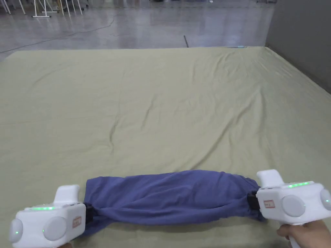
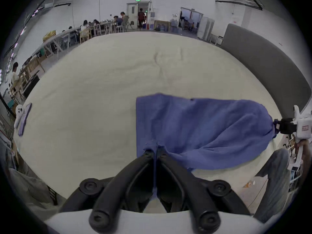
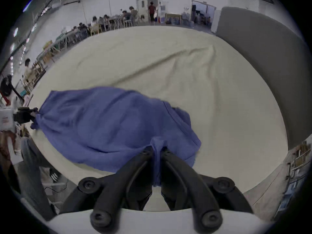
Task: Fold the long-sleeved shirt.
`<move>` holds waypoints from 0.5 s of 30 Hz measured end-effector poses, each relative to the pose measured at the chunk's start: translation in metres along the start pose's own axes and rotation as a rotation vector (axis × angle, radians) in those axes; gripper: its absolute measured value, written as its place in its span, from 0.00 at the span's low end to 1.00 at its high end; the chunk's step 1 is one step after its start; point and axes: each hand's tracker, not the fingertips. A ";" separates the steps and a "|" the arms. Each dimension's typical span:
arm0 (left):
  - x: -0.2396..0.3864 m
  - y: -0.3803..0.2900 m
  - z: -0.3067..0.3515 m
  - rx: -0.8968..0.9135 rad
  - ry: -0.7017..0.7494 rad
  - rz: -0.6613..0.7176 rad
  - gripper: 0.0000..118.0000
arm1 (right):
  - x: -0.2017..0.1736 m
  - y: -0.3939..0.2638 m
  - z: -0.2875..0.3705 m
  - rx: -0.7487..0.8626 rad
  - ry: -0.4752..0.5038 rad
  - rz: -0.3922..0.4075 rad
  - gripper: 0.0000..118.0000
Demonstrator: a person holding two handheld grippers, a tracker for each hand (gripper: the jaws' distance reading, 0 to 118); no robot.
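Note:
The blue long-sleeved shirt (image 1: 168, 197) hangs bunched into a long roll, stretched between both grippers near the front edge of the table. My left gripper (image 1: 88, 213) is shut on its left end, and the left gripper view shows blue cloth (image 2: 194, 129) pinched between the black jaws of that gripper (image 2: 155, 150). My right gripper (image 1: 252, 200) is shut on the right end; in the right gripper view the shirt (image 3: 108, 124) is clamped between the jaws of the right gripper (image 3: 157, 149). The shirt's lower part rests on the sheet.
A pale green sheet (image 1: 161, 103) covers the wide table. A grey partition (image 1: 300, 42) stands along the right side. Two phones (image 2: 22, 117) lie at the table's far left edge. People sit at desks (image 2: 94, 26) beyond the table. A hand (image 1: 307, 234) holds the right gripper.

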 end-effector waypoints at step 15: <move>0.006 0.043 0.043 0.138 0.001 0.040 0.81 | -0.017 0.043 0.077 0.188 -0.021 -0.128 0.87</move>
